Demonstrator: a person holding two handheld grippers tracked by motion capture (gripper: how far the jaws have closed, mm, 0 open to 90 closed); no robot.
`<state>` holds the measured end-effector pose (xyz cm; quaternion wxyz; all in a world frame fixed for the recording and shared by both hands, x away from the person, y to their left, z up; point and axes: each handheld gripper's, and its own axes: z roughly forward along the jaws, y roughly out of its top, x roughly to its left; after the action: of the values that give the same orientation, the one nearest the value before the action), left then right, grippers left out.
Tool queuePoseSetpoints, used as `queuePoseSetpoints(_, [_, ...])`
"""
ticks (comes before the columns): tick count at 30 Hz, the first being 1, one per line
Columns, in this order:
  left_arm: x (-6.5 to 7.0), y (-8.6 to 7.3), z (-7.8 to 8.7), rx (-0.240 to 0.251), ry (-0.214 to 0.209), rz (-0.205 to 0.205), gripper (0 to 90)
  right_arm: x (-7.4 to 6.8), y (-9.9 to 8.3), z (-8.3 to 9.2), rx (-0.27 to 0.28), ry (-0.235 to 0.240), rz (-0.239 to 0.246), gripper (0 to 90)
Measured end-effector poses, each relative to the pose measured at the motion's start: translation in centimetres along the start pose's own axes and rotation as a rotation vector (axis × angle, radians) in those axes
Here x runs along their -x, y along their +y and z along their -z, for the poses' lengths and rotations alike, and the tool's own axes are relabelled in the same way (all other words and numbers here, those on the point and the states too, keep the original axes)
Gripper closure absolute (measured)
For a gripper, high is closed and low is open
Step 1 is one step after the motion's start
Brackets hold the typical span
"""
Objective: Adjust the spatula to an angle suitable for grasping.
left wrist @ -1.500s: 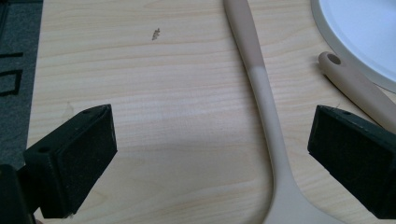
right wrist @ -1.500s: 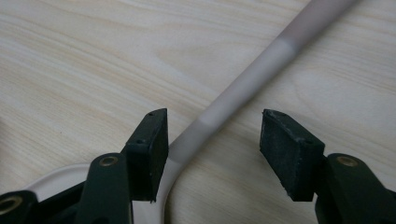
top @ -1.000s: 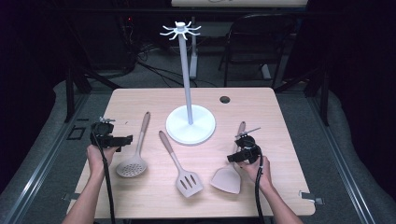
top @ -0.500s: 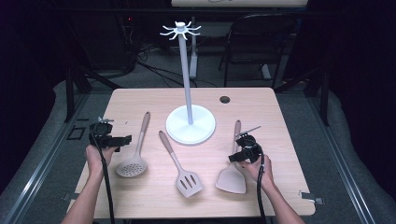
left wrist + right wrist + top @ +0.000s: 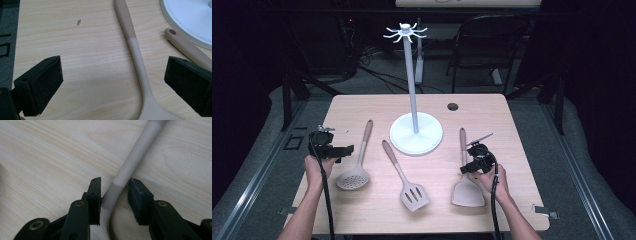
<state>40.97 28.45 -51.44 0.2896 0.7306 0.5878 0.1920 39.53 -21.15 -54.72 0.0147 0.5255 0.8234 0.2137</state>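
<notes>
Moved: right gripper point(image 5: 473, 162) has edged left over the turner's point(image 5: 466, 175) handle since the earlier frame, and its jaws have just been closing with the handle between them.
Right gripper: jaws narrowed around the handle where it bends toward the blade — one pad touches it, the other stands just off, so no firm grip.
Turner: flat on the table point(image 5: 522, 145) at the near right, blade toward the person, handle pointing far.
Left gripper point(image 5: 332, 150): jaws wide apart, holding nothing, above the skimmer's point(image 5: 357, 162) handle at the near left.
Slotted turner point(image 5: 404, 175): lies between the two — near the stand's point(image 5: 416, 134) white base.
</notes>
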Motion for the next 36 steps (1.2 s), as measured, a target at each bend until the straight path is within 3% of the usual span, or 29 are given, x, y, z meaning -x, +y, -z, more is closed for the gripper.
queuePoseSetpoints(3, [0.1,0.0,0.0,-0.002,-0.002,-0.003,1.9,0.1,0.0,0.2,-0.017,-0.011,0.015,66.8])
queuePoseSetpoints(5, [0.2,0.0,0.0,-0.005,-0.004,-0.006,1.9,0.0,-0.1,0.0,0.005,-0.004,0.002,67.6])
queuePoseSetpoints(7, [0.3,0.0,0.0,-0.001,-0.002,-0.009,1.9,0.0,0.0,0.3,-0.02,-0.033,0.015,68.1])
queuePoseSetpoints(22, [0.2,0.1,0.0,-0.005,-0.003,-0.022,2.1,0.1,-0.1,0.8,-0.077,-0.085,0.027,71.2])
queuePoseSetpoints(23, [0.3,0.1,0.1,0.0,0.003,-0.029,2.1,0.1,-0.1,1.0,-0.088,-0.109,0.039,71.3])
queuePoseSetpoints(27, [0.3,0.1,0.2,0.0,0.002,-0.035,2.1,0.1,-0.1,0.9,-0.084,-0.098,0.047,72.1])
queuePoseSetpoints(32, [0.3,0.1,0.2,-0.003,-0.001,-0.035,2.1,0.2,-0.4,1.3,-0.143,-0.108,0.049,74.9])
queuePoseSetpoints(36, [0.3,0.2,0.1,-0.008,-0.004,-0.035,2.1,0.2,-0.5,1.2,-0.142,-0.102,0.053,74.4])
